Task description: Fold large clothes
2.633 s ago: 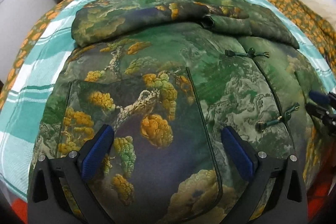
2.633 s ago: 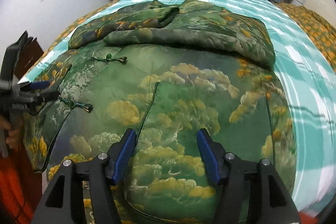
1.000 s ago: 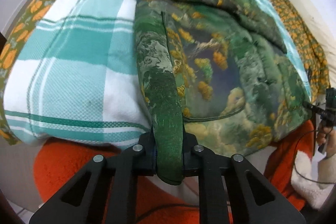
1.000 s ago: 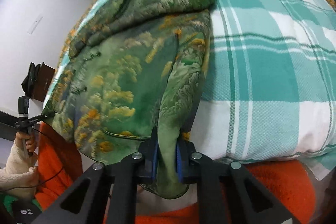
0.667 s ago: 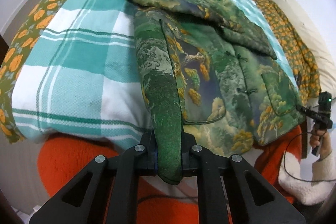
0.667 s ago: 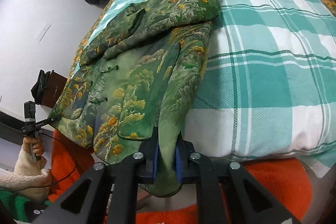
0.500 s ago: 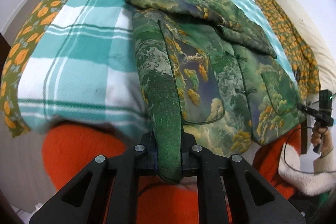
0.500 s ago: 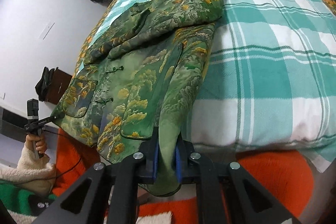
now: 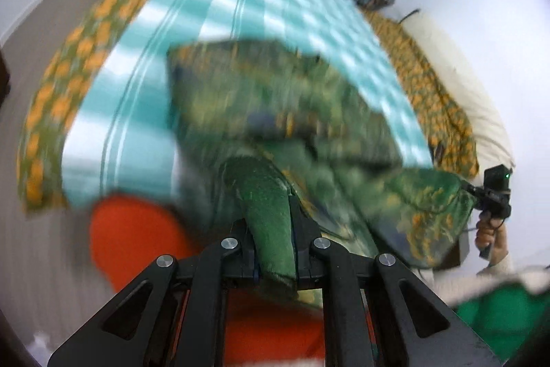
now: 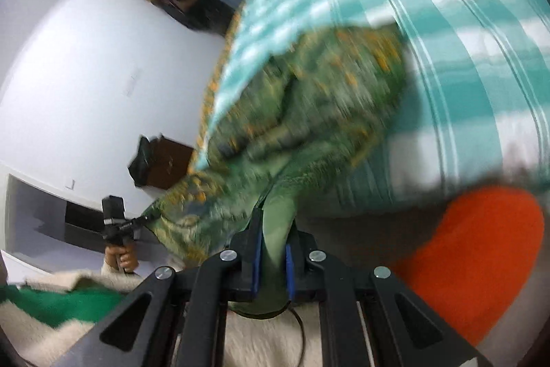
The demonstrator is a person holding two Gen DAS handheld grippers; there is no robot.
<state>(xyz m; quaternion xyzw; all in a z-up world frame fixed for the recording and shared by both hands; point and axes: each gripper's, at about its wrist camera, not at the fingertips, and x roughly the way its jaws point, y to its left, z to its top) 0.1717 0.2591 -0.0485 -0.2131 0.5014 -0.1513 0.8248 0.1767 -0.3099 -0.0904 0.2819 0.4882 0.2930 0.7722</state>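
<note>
A green brocade jacket (image 9: 275,112) with gold tree patterns lies on the bed, its hem lifted off the near edge. My left gripper (image 9: 273,250) is shut on one bottom corner of the jacket. My right gripper (image 10: 271,250) is shut on the other bottom corner of the jacket (image 10: 319,92). Each gripper shows in the other's view, far off at the side, with the hem hanging stretched between them. Both views are motion-blurred.
The bed has a teal and white plaid blanket (image 9: 240,6) over an orange-flowered sheet (image 9: 68,64). An orange cushion (image 10: 481,246) sits below the bed's near edge. A white wall and dark furniture (image 10: 161,160) stand to the left.
Both grippers closed on the jacket's bottom corners, then pulled back and rose fast. The hem has lifted off the bed and now hangs between them.
</note>
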